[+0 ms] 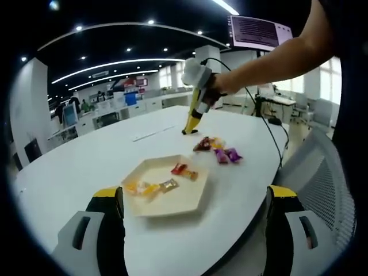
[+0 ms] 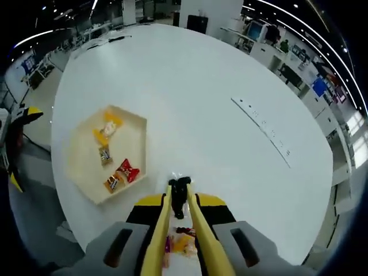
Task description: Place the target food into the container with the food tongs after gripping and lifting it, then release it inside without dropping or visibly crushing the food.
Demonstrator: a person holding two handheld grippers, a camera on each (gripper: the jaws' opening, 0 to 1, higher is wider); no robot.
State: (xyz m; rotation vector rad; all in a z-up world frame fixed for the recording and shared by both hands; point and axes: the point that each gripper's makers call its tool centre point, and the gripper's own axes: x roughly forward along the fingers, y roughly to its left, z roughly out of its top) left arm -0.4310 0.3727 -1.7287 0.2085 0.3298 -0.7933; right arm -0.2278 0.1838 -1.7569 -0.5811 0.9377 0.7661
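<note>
Wrapped candies: four in hexagonal tray [image 1: 150, 213], pile [image 1: 218, 150] left on counter [image 1: 86, 161]; right tool [image 2: 179, 215] holds empty tongs [image 1: 192, 119], left tool [image 1: 195, 210] open

One tray [image 1: 198, 198] is being seen, four sweets [image 1: 168, 185] being counted in it and four more [image 1: 218, 150] beside it.

A broad white worktop [image 1: 86, 167] carries a pale hexagonal tray [image 1: 190, 198] of wrapped sweets [image 1: 184, 170] — loose wrapped sweets [image 1: 218, 150] lie just beyond it, apart from the tray.
</note>
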